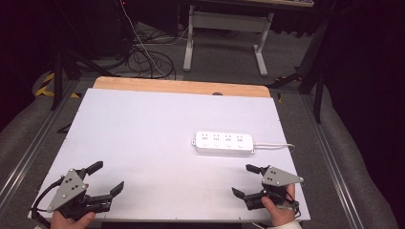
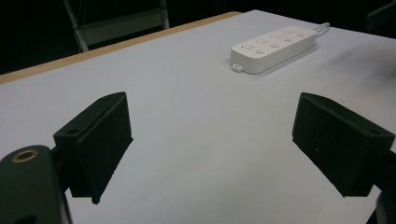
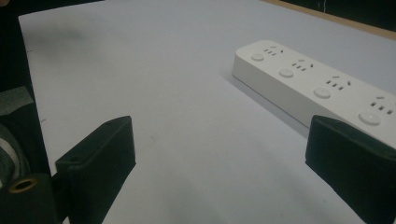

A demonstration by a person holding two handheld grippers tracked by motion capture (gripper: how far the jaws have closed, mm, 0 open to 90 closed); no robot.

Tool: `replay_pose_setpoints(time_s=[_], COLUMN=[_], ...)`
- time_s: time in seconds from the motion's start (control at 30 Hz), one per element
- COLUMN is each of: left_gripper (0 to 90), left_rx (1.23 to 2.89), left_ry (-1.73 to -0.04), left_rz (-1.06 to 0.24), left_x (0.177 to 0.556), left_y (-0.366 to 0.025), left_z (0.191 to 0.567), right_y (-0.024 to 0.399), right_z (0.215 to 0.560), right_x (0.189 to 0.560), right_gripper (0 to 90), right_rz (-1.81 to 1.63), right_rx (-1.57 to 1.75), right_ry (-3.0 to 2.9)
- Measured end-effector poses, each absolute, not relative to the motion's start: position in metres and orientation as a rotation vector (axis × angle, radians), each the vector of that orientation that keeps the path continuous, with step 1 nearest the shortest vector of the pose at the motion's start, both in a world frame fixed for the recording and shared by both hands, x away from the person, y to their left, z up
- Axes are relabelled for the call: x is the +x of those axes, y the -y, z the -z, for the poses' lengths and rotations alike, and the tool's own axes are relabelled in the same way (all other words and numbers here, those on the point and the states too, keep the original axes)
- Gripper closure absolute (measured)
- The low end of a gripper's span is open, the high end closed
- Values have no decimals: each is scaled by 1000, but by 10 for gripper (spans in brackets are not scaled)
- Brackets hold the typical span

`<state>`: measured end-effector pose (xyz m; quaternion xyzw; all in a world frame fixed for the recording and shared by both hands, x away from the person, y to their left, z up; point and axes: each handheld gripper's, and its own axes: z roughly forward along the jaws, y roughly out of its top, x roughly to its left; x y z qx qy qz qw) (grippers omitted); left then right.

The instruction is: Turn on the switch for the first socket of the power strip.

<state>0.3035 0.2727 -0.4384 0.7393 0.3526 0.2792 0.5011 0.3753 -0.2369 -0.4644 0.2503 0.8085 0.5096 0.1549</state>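
1. The white power strip [image 1: 224,143] lies flat on the white table [image 1: 143,133], toward the 3 o'clock side of the board in the high view and a little past its middle depth. Its long axis runs from 9 to 3 o'clock, and its socket face points up.

2. A pale cord [image 1: 274,144] leaves the strip's 3 o'clock end and runs along the surface toward the table's edge on that side.

3. The right gripper [image 1: 243,180] hovers near the front edge, at about 5 o'clock from the strip and apart from it. Its jaws stand released, with bare table between them (nothing is held). A hand [image 1: 279,210] grips its body from the bottom of the high view.

4. In the right gripper view the power strip [image 3: 322,86] sits at about 2 o'clock, near the far jaw but not between the two; four round buttons and their socket slots show along its top.

5. The left gripper [image 1: 109,177] sits at the front corner, at about 8 o'clock from the strip and well apart from it. Its jaws are likewise spread wide and hold nothing.

6. In the left gripper view the power strip [image 2: 273,49] lies far ahead at about 1 o'clock, with its small hanging tab at the near end and the cord [image 2: 322,28] trailing off the far end.

7. A wooden strip [image 1: 181,87] borders the table at 12 o'clock.
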Motion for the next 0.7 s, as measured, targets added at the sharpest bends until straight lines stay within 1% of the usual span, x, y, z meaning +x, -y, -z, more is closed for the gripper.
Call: replay_pose_setpoints(time_s=[0.1,0.23,0.5,0.6,0.7], left_gripper=[124,124,126,126,126], left_rx=[1802,1799,1813,1781,1776], left_ry=[-854,-868,-873,-892,-903], left_rz=[-693,-678,-748,-713,-706], left_x=[303,303,306,308,310], left_y=[-272,-273,-275,-278,-280], left_z=[440,441,445,446,446], right_y=[239,240,239,240,241], right_z=[470,479,480,478,478], right_x=[377,377,378,377,378], right_gripper=[89,90,107,112,120], right_rz=[-1469,-1460,-1421,-1428,-1437], right_rx=[717,719,686,696,724], right_ry=[-2346,-2379,-2359,-2334,-2336])
